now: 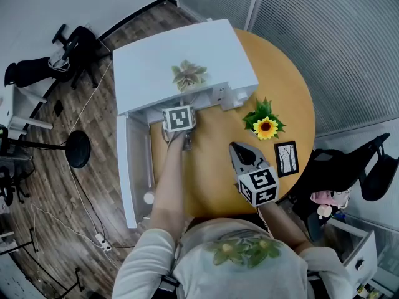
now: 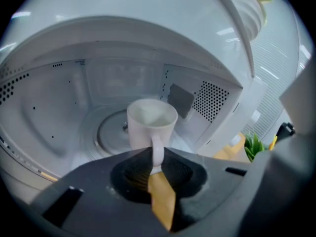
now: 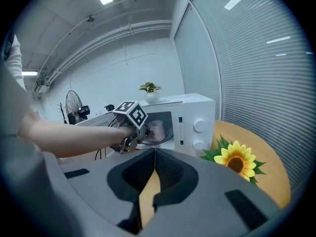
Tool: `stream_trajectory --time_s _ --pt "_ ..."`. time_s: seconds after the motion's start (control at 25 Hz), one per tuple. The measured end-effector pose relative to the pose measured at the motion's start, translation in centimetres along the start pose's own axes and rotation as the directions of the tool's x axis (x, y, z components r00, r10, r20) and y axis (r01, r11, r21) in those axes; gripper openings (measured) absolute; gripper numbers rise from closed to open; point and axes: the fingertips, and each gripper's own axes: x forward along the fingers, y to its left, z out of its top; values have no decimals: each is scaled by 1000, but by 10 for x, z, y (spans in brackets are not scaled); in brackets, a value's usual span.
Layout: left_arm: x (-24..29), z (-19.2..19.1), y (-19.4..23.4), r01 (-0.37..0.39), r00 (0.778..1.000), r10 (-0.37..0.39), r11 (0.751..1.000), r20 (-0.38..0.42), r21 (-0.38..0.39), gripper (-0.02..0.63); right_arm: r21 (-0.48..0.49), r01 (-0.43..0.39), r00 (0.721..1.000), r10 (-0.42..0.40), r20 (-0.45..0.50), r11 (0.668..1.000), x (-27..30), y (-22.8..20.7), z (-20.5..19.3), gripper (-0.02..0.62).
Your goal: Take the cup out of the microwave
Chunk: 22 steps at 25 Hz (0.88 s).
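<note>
1. The round wooden bench [image 1: 293, 98] carries everything: the microwave, a sunflower [image 1: 266, 127] and a small framed picture [image 1: 287, 158] near its edge.
2. The white microwave [image 1: 149, 67] stands at the far side of the bench. Its door [image 1: 128, 167] is swung wide to the person's left, and a little potted plant [image 1: 187, 75] sits on top.
3. The right gripper [image 3: 154, 164] hovers above the bench on the person's side of the sunflower, well apart from the microwave. Its fingers are pressed together with nothing between them.
4. The left gripper [image 2: 157, 162] reaches into the open cavity, angled downward toward the glass turntable [image 2: 111, 130].
5. The cup [image 2: 148, 122] is a white mug standing upright on the turntable inside the microwave, with its handle turned toward the left gripper.
   - It looks like glazed ceramic, so it is probably stiff, fairly light, smooth enough to slip, and likely to chip if knocked against the cavity wall or door frame.
   - Whether it holds any liquid cannot be told, so it is best kept level.
6. The handle [image 2: 157, 149] is the natural place to take hold. A thin loop pinched from both sides may let the mug swing or tip, so it calls for a firm grip and a slow, straight pull.
7. The left fingers [image 2: 138, 169] are nearly together, clamped on the handle from either side, with the ribbed pads touching it. The mug body sits just beyond their tips, and the base appears to rest on the turntable.
</note>
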Motion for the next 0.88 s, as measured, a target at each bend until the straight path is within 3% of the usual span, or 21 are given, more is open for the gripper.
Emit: stream_trajectory --time_s 0.2,0.88 --pt "-3 0 4 -51 998 50 998 22 25 54 2 -1 1000 1 -4 1000 -1 0 -2 17" --pt "-24 2 -6 -22 985 24 1000 169 -16 52 0 -2 1000 2 5 1000 -4 1 -1 17"
